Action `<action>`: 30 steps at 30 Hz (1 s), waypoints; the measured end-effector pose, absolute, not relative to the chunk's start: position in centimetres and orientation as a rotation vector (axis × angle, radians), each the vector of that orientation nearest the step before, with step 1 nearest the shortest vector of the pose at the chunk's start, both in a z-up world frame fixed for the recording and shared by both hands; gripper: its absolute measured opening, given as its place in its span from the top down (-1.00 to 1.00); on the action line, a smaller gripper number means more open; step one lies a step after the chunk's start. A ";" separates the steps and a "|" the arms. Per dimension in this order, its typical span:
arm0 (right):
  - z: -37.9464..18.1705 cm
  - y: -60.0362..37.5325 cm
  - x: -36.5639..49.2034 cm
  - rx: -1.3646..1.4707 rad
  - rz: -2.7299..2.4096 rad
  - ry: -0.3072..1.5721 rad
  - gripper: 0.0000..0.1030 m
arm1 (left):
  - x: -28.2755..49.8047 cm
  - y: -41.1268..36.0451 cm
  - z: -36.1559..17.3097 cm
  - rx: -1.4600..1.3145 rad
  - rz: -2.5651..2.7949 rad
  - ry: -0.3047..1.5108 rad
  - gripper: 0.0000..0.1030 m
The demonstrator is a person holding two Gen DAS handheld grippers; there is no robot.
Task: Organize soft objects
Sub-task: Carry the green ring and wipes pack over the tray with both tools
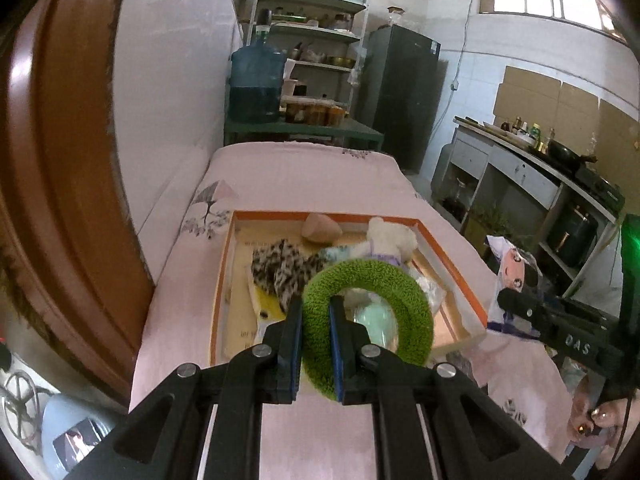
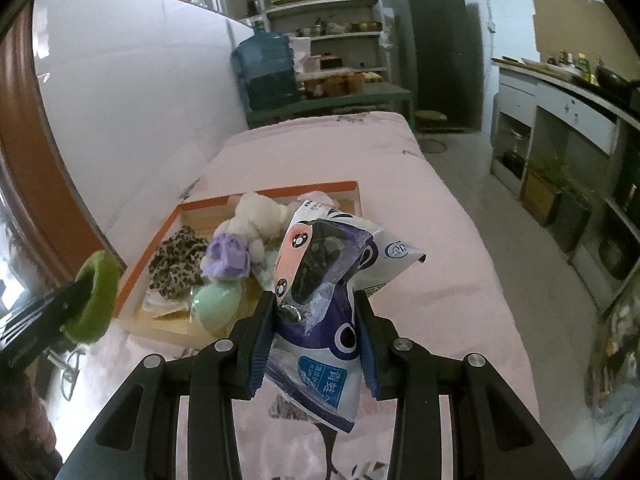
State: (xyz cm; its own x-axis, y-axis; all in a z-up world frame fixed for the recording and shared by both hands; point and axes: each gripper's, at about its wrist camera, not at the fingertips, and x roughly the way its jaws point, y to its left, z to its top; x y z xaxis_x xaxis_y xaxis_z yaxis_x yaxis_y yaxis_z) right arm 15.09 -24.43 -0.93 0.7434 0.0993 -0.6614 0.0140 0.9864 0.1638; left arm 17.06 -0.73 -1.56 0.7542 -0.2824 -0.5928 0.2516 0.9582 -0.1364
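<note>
**Two grippers, each clamped on a soft item above the pink bed**

Two black two-finger grippers are both loaded. The left gripper pinches the near-left arc of a fuzzy green ring-shaped scrunchie; the ring stands on edge in the lower centre of the left wrist view, its hole facing the camera and its far arc leaning toward the upper right, over the near edge of the tray. In the right wrist view the same ring appears at the left edge, seen edge-on.

The right gripper is clenched around the waist of a crinkled white-and-purple plastic pouch with a cartoon face. The pouch's long axis runs roughly up the frame, tilted slightly: the printed blue label end hangs toward the bottom centre, and the crumpled top flares toward the upper right.

A shallow orange-rimmed wooden tray lies on the pink bedspread, left of centre. Inside it are a leopard-print fabric piece, a white plush bear in a purple outfit lying on its side, and a pale green egg-shaped soft item at the near edge.
</note>
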 end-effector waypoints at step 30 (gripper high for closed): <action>-2.1 -22.5 23.2 0.097 0.174 0.780 0.24 | 27.1 -3.4 -2.1 -0.030 -0.269 0.680 0.76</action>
State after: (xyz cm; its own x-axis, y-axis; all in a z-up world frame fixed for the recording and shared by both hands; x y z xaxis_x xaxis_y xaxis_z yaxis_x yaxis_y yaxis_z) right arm 23.20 -22.50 -2.14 0.6976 0.1916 -0.6904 -0.1200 0.9812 0.1510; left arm 27.08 -3.41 -2.14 0.7442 -0.2548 -0.6175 0.2355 0.9651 -0.1145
